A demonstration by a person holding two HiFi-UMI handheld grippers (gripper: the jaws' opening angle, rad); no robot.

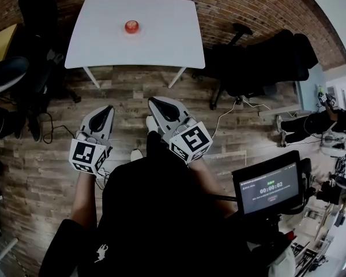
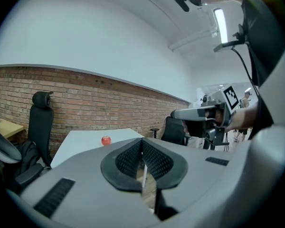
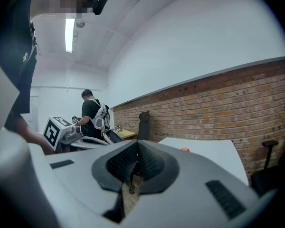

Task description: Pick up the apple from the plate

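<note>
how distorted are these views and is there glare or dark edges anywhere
Head view: strong fisheye, the table bows at its edges, apple small but clear. Left gripper view: black round vignette, ceiling light blown out. Right gripper view: same vignette, ceiling light glares too.

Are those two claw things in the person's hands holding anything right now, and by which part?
Nothing is held. The left gripper and right gripper are both shut and empty; the apple sits on the table ahead.

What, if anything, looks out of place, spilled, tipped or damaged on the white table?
Nothing stands out. The apple rests on the white table, and nothing spilled, tipped or broken shows around it. The tabletop looks clean and undamaged.
</note>
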